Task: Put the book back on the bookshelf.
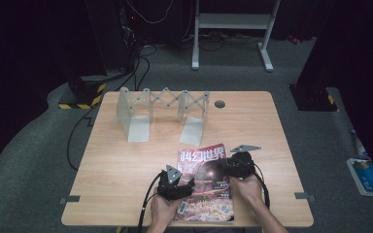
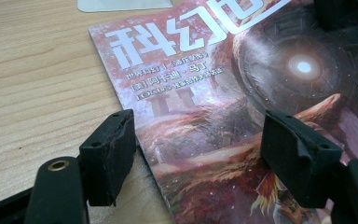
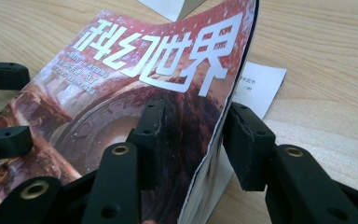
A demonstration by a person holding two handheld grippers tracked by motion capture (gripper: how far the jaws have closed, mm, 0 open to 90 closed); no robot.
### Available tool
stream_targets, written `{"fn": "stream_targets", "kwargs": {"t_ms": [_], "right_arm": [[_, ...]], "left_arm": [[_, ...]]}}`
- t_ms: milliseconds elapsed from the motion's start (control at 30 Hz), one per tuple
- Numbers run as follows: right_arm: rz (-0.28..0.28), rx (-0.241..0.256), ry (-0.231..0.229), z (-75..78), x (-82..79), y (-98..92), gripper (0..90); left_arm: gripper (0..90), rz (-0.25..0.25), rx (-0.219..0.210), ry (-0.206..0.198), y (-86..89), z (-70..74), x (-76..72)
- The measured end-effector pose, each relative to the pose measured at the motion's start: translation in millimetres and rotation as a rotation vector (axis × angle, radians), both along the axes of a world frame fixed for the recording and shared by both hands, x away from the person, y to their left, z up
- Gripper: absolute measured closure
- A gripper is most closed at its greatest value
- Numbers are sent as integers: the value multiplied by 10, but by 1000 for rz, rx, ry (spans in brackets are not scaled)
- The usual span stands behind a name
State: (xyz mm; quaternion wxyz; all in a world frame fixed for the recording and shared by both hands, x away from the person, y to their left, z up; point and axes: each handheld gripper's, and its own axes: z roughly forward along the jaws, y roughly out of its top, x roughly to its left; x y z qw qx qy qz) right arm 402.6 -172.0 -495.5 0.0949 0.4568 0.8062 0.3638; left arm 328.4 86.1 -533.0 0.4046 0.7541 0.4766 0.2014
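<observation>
A dark room with grey carpet surrounds the pale wooden table (image 1: 126,160). A red-covered magazine (image 1: 205,182) with big white Chinese title characters lies at the table's near edge. The right gripper (image 3: 193,133) pinches its lifted cover edge; the left gripper (image 2: 198,140) stands open astride its spine edge.

Light wooden table (image 1: 116,165). Near its front edge, a magazine (image 1: 205,187); well behind the magazine, a folding bookend rack (image 1: 162,114); right of the rack, a round grey grommet (image 1: 219,103).
</observation>
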Motion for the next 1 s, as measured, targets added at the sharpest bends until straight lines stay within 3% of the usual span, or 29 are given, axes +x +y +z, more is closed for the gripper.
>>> {"fn": "stream_targets", "kwargs": {"t_ms": [100, 267, 567, 833, 1000], "right_arm": [[-1, 5, 6, 8, -18, 0, 606], [15, -15, -28, 55, -57, 29, 607], [28, -10, -1, 70, -76, 41, 609], [38, -13, -28, 77, -47, 102, 580], [65, -4, -19, 114, -45, 103, 608]], "left_arm": [[267, 1, 1, 0, -1, 0, -1], [268, -2, 2, -3, 1, -1, 2], [268, -4, 4, -4, 2, -1, 3], [268, -1, 2, -8, -2, -5, 2], [267, -5, 2, -7, 2, -4, 5]]}}
